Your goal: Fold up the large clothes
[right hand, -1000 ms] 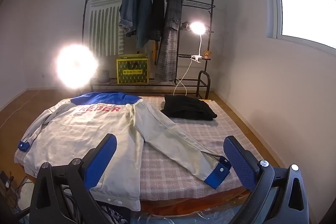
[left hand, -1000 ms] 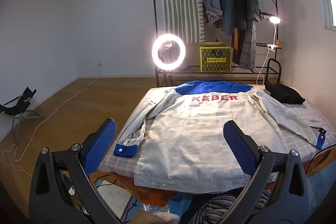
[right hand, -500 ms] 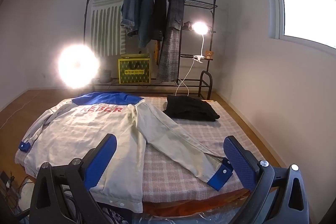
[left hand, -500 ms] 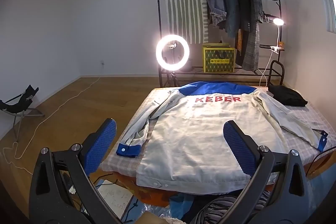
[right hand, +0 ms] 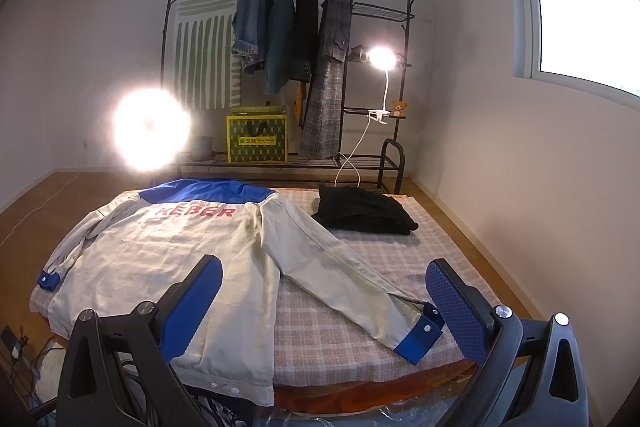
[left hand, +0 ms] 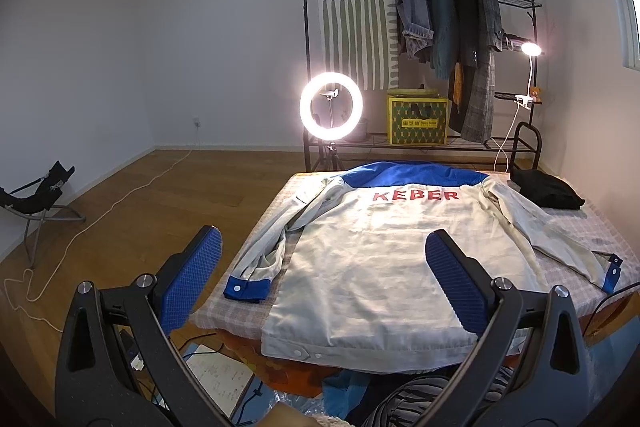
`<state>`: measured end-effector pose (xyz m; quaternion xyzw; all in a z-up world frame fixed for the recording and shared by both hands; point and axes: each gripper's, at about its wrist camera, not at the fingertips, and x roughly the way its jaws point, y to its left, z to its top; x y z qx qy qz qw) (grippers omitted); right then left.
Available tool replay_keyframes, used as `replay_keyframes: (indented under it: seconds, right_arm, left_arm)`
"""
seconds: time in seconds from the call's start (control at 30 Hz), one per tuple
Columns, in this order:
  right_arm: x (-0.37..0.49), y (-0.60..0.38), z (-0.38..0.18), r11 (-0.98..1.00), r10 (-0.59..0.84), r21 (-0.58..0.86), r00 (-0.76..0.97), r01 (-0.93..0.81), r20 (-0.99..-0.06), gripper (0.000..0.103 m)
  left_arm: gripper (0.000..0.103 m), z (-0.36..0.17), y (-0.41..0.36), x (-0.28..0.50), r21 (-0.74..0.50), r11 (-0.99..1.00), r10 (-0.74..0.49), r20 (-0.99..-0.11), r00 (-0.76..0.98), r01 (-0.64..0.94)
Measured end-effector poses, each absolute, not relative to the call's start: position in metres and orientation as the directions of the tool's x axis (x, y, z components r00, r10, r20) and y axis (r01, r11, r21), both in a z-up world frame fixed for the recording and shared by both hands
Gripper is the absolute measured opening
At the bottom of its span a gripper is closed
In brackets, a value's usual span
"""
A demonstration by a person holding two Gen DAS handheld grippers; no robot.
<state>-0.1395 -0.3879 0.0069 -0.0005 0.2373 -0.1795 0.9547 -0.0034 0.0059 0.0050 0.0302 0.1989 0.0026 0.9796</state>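
Observation:
A pale grey jacket (left hand: 384, 251) with a blue yoke and red letters KEBER lies back up on a checked bed (left hand: 592, 227), both sleeves spread out. It also shows in the right wrist view (right hand: 168, 251). Its left blue cuff (left hand: 246, 287) lies near the bed's front left corner; its right blue cuff (right hand: 418, 339) lies near the front right edge. My left gripper (left hand: 322, 279) is open and empty, short of the jacket's hem. My right gripper (right hand: 322, 303) is open and empty, above the front edge between hem and right cuff.
A folded black garment (right hand: 364, 215) lies at the bed's far right. A clothes rack (left hand: 440, 27) with hung coats, a yellow box (left hand: 418, 121) and a ring light (left hand: 331, 106) stand behind the bed. A folding chair (left hand: 36, 195) and a cable (left hand: 104, 219) are on the wooden floor at left.
Both grippers have drifted slightly; the view shifts a little toward the bed. The jacket has not moved and both grippers stay open.

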Motion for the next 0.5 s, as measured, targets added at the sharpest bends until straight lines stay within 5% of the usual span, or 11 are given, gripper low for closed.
replay_keyframes:
  seconds: [0.5]
  right_arm:
    - [-0.1442,-0.3884,0.0129,0.932,-0.349,-0.078,0.817,0.354,-0.460,0.103]
  left_arm:
    - [0.103,0.0135,0.0066,-0.0109,0.050,0.999,0.012,-0.371,0.928,0.007]
